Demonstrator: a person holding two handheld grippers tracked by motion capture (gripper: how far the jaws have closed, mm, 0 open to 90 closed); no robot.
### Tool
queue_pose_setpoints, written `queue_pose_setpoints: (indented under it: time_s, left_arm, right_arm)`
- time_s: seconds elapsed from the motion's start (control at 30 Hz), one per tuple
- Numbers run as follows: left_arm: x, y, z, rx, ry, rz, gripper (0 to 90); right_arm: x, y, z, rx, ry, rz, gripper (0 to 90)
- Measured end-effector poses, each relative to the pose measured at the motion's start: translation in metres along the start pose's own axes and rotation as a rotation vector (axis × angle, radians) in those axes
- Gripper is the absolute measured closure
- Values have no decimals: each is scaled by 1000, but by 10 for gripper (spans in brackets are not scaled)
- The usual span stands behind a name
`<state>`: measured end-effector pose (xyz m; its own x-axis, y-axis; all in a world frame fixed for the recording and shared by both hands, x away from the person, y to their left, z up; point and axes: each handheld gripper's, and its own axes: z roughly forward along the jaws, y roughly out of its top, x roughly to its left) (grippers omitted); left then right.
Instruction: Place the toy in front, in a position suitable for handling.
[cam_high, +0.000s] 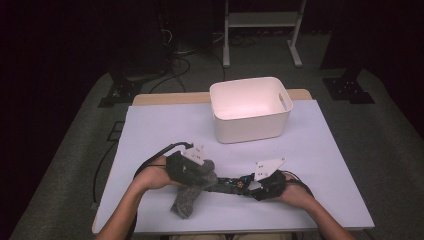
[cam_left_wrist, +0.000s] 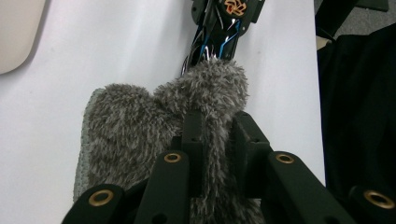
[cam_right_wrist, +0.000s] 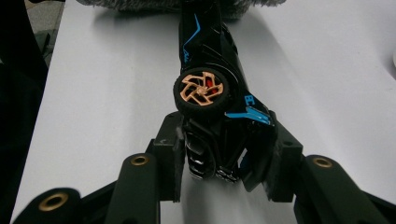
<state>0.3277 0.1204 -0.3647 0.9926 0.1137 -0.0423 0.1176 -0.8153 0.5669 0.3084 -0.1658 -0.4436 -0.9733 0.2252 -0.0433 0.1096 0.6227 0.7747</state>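
Right gripper view: right gripper (cam_right_wrist: 224, 163) clamped on toy car (cam_right_wrist: 210, 93); left gripper (cam_left_wrist: 218, 135) pinching fuzzy grey sock (cam_left_wrist: 140, 126), probably to pull it off.

The front end of the black toy car (cam_right_wrist: 205, 56) is buried inside the grey fuzzy sock (cam_left_wrist: 140, 135). In the right gripper view the sock is cut off at the 12 o'clock edge. In the high view the car's details are too small to resolve.

You sit in a lab-like recording room, dark curtained walls, grey carpet, cables (cam_high: 172, 67) trailing across the floor, a white metal stand (cam_high: 262, 22) behind your paper-covered desk (cam_high: 330, 165).
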Motion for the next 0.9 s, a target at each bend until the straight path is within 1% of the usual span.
queue_pose_setpoints:
  time_s: [0.1,0.2,0.3,0.47,0.57,0.6,0.7,0.8,0.9]
  left_arm:
    - [0,1,1,3,0,6,768]
    - [-1,7,5,4,-8,15,768]
    - [-2,18,11,17,-15,42,768]
    - [-5,44,26,24,-36,96,768]
    - [-7,52,37,62,-36,120,768]
    - [-7,52,38,66,-37,122,768]
    - [-6,49,36,61,-36,111,768]
    - [-6,43,34,50,-35,96,768]
    - [-6,41,33,43,-39,91,768]
  right_arm:
    - [0,0,0,-1,1,1,559]
    - [0,0,0,-2,2,3,559]
    - [0,0,1,-2,2,5,559]
    - [1,2,2,-5,0,5,560]
    - [1,2,3,-4,0,-1,560]
    - [1,2,3,-5,0,0,559]
    - [0,2,2,-10,4,13,551]
    - [-1,2,-1,-24,15,24,508]
    - [-2,0,-6,-32,12,39,510]
